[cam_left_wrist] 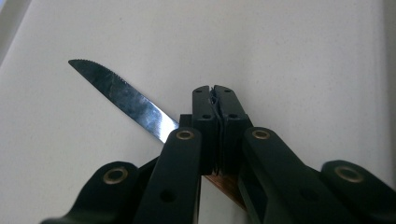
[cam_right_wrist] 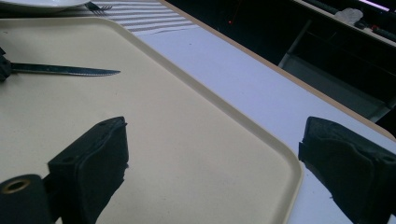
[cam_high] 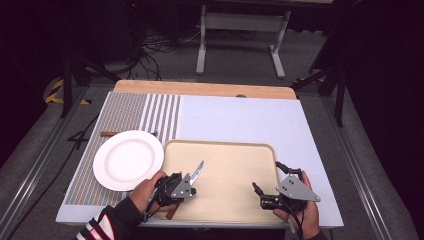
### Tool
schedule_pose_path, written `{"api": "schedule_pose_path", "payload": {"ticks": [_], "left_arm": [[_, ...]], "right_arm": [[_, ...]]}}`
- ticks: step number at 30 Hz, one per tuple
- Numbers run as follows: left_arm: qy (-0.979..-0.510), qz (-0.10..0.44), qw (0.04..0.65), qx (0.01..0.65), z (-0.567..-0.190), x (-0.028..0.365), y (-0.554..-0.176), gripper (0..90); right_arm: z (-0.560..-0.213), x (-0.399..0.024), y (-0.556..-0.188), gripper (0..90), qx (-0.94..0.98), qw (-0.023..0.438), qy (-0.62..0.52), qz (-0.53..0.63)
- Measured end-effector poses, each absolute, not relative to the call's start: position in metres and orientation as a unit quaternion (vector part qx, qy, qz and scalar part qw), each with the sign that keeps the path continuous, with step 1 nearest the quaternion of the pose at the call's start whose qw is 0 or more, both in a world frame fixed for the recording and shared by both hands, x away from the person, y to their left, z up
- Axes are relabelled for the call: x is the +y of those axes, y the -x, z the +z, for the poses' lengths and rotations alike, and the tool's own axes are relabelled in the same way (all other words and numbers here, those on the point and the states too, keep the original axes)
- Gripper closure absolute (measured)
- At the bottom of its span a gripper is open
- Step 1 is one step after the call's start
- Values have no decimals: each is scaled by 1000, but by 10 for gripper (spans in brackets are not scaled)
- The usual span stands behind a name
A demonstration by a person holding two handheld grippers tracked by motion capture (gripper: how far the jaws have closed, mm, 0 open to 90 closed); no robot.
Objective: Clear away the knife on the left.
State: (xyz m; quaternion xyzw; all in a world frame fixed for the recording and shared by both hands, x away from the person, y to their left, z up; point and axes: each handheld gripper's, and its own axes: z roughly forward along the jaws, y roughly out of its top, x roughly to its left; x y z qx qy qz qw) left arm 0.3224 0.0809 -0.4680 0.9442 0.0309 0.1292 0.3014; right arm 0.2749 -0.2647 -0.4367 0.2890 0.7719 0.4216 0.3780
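A steak knife (cam_high: 199,170) with a serrated blade and a brown handle is over the beige tray (cam_high: 220,144), its tip pointing away and to the right. My left gripper (cam_high: 191,189) is shut on the knife near where blade meets handle. In the left gripper view, the jaws (cam_left_wrist: 215,91) press together, with the blade (cam_left_wrist: 121,95) sticking out to their left over the tray (cam_left_wrist: 280,56). My right gripper (cam_high: 266,175) is open and holds nothing at the tray's right rim. Its view shows the gripper (cam_right_wrist: 215,123) spread above the tray rim (cam_right_wrist: 261,135), with the knife (cam_right_wrist: 65,70) farther off.
A white plate (cam_high: 127,159) rests on a striped placemat (cam_high: 150,112) left of the tray. A brown-handled fork (cam_high: 107,133) lies behind the plate, its tines (cam_right_wrist: 98,6) in the right gripper view. White tabletop (cam_high: 240,117) stretches beyond the tray.
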Motion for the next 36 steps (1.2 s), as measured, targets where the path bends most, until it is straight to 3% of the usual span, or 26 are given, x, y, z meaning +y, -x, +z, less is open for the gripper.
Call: {"api": "schedule_pose_path", "payload": {"ticks": [24,36], "left_arm": [[-933,147,313,103,-472,137,-309,851],[-930,143,318,112,-473,144,-303,831]], "right_arm": [[-438,-262,-275,85,774,378,-287,420],[-438,-262,-275,84,771,379,-288,423]]}}
